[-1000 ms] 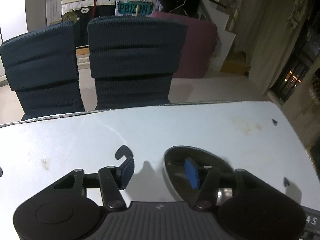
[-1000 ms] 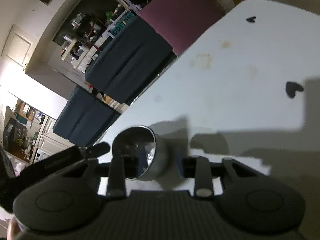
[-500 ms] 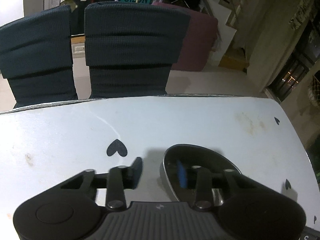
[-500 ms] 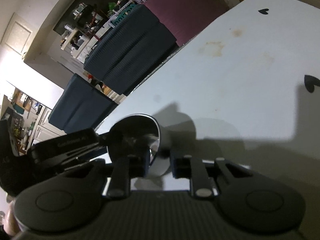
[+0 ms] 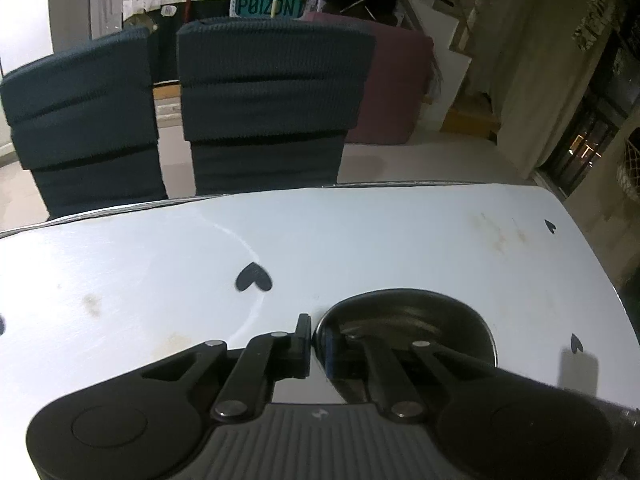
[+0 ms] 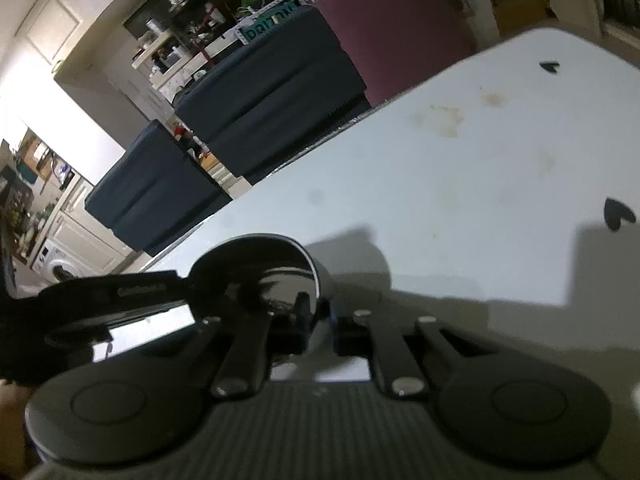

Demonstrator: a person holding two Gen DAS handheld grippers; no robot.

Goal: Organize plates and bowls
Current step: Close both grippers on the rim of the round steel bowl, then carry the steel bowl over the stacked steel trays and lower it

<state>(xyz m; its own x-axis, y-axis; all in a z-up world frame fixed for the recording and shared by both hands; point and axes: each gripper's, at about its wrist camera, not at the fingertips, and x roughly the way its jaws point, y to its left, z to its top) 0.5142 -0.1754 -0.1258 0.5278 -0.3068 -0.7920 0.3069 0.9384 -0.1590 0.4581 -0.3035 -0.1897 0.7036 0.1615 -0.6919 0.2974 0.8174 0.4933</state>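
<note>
Steel, thin and slick: the bowl [image 5: 404,320] at five o'clock on the counter [image 5: 360,240] is light and rigid. Left gripper [image 5: 316,340] clamps its rim; right gripper [image 6: 320,320] jaws are closing across it.

The setting is a home dining area. A white table [image 5: 360,240] faces two dark upholstered chairs [image 5: 272,108] at 12 o'clock. Cluttered shelves [image 6: 200,36] stand behind them; a washing machine [image 6: 60,268] sits at 9 o'clock.
</note>
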